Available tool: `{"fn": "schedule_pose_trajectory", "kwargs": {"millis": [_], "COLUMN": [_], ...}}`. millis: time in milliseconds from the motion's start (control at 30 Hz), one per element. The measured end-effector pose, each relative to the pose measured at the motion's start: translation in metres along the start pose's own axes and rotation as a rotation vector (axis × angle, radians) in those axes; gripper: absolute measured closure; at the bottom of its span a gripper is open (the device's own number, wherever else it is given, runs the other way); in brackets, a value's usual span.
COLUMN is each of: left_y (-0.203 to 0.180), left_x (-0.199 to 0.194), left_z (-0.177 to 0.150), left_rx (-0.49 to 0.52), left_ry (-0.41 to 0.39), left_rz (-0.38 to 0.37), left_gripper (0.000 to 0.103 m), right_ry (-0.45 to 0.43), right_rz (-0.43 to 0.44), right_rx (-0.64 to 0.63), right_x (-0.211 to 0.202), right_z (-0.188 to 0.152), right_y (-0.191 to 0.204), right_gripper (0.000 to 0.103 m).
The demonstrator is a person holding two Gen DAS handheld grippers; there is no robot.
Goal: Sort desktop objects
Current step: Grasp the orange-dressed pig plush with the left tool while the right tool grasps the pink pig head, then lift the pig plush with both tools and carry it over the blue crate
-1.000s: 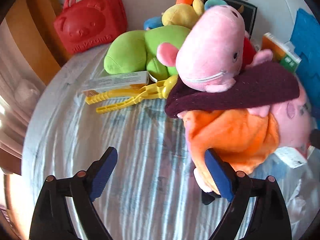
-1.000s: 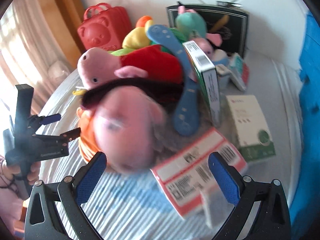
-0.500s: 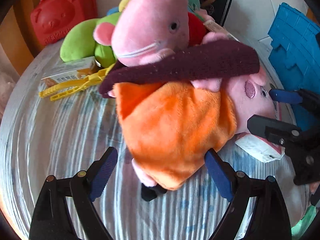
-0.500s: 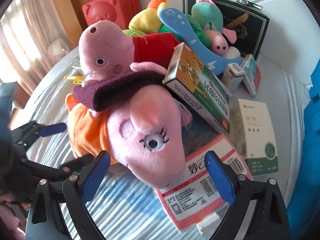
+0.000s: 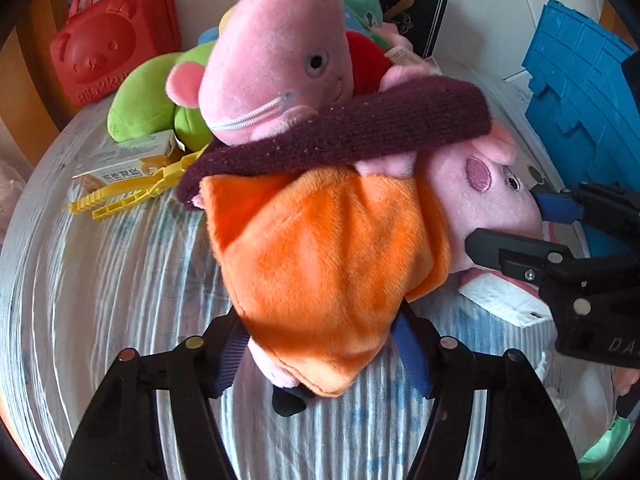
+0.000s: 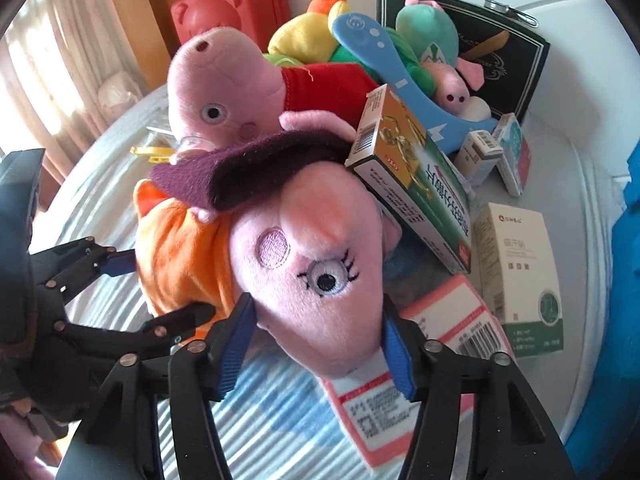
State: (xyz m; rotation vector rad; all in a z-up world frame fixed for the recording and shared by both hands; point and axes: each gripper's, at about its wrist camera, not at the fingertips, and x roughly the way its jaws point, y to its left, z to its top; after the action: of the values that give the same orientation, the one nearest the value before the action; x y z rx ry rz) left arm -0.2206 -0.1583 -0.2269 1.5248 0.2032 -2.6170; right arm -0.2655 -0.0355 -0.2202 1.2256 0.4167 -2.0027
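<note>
In the middle of both frames lies the pig plush in the orange dress [image 5: 332,256], flat on the striped tabletop [image 5: 120,280] with a dark purple knit piece [image 5: 340,136] draped across its neck; the left gripper [image 5: 320,350] has just been closing and its blue pads now squeeze the lower hem of the dress from both sides; the right gripper [image 6: 316,348] has been closing too and is clamped on the pig's pink head [image 6: 320,256], pads pressed into either side of the snout. A second pig plush in a red top [image 6: 224,92] rests just behind it, at upper centre; yellow plastic tongs [image 5: 124,196] and a small carton [image 5: 124,160] sit at the left of the left-wrist frame, a red bear case [image 5: 112,44] in the upper left corner; in the right-wrist frame a green medicine box [image 6: 412,176] leans against the pig's head, a pink-edged packet [image 6: 440,344] lies under the snout, and a white and green box [image 6: 520,280] stands at the right.
</note>
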Motion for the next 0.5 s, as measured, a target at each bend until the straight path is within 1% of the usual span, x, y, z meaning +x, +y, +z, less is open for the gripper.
{"fn": "schedule_pose_trajectory", "kwargs": {"millis": [167,300,400,433,500], "left_y": [-0.004,-0.008,-0.005,-0.004,-0.009], "left_x": [-0.031,-0.065,-0.093,-0.099,-0.109], "left_z": [-0.007,-0.011,-0.014,-0.009,-0.012], "left_rx": [0.023,0.043,0.049,0.058,0.075], "left_ry": [-0.058,-0.134,-0.185,-0.203,-0.23], "left_rz": [-0.012,-0.013,-0.027,-0.026,-0.017], "left_gripper": [0.039,0.042,0.043,0.042,0.042], "right_ry": [-0.051,-0.105,-0.155,-0.177,-0.204], "right_rz": [0.02,0.029,0.02,0.016,0.004], "right_rx": [0.026,0.028,0.021,0.017,0.005], "right_x": [-0.028,-0.06,-0.084,-0.094,-0.104], "right_z": [-0.011,-0.02,-0.023,-0.023,-0.023], "right_y": [0.001,0.005,0.012,0.014,0.018], "right_gripper": [0.05,0.052,0.053,0.053,0.053]}}
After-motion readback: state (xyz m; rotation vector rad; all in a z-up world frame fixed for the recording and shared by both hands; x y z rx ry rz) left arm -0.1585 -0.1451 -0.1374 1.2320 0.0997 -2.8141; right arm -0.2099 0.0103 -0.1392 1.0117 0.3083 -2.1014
